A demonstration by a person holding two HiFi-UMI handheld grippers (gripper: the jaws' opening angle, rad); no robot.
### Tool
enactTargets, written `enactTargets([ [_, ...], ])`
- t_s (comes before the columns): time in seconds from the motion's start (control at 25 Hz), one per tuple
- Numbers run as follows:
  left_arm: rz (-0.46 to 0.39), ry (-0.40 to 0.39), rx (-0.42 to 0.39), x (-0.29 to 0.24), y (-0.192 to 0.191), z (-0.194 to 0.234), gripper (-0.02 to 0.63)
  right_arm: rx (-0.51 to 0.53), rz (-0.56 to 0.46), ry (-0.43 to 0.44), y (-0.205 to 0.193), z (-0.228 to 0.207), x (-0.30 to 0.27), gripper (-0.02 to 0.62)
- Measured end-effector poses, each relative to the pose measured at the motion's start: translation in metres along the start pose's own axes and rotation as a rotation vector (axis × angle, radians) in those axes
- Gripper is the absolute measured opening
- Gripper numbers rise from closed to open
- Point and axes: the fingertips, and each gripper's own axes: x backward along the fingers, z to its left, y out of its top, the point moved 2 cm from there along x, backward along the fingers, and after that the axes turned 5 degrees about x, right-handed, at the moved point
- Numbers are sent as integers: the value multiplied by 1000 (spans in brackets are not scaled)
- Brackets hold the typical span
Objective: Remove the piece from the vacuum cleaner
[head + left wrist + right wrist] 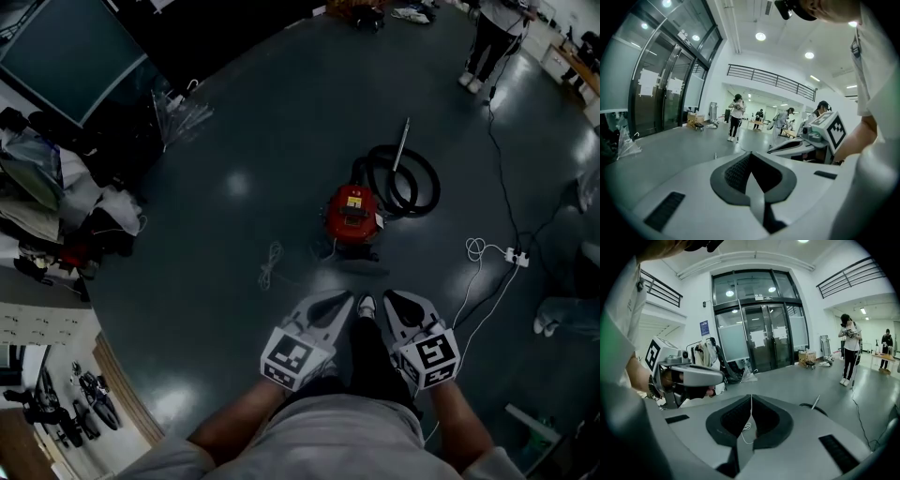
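A red vacuum cleaner (353, 214) stands on the dark floor ahead of me. Its black hose (405, 181) lies coiled behind it, with a metal wand (403, 142) resting across the coil. My left gripper (348, 299) and right gripper (387, 297) hang side by side low in the head view, short of the vacuum and touching nothing. Both are shut and hold nothing. In the right gripper view the jaw tips (751, 396) meet, and a bit of the hose (812, 407) and wand (815, 401) shows beyond. The left gripper (751, 153) points at the open hall.
A white cord (270, 264) lies left of the vacuum. A power strip (516, 255) with white and black cables sits to the right. A person (489, 37) stands at the back. Clutter and bags (66, 211) line the left side. Glass doors (759, 341) stand far ahead.
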Motion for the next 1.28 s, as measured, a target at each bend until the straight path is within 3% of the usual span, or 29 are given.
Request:
enactTargets([
  [0.28,42,28,31,-87,4,47,6,55,120,109,-36,-81,-72,18],
  [0.64,68,26,59,-151,-33,98,6,185,318,200,-157,-128,-172,21],
  [0.84,76,-11,65,-177,-79,122,6,221,422,229,-257,-136,-232,65],
  [1.08,155,-42,71,-203,-154,156,6,379,567,260,-369,-135,-297,115],
  [1.28,168,-30,86,-233,-193,180,6,511,640,257,-430,-137,-330,145],
])
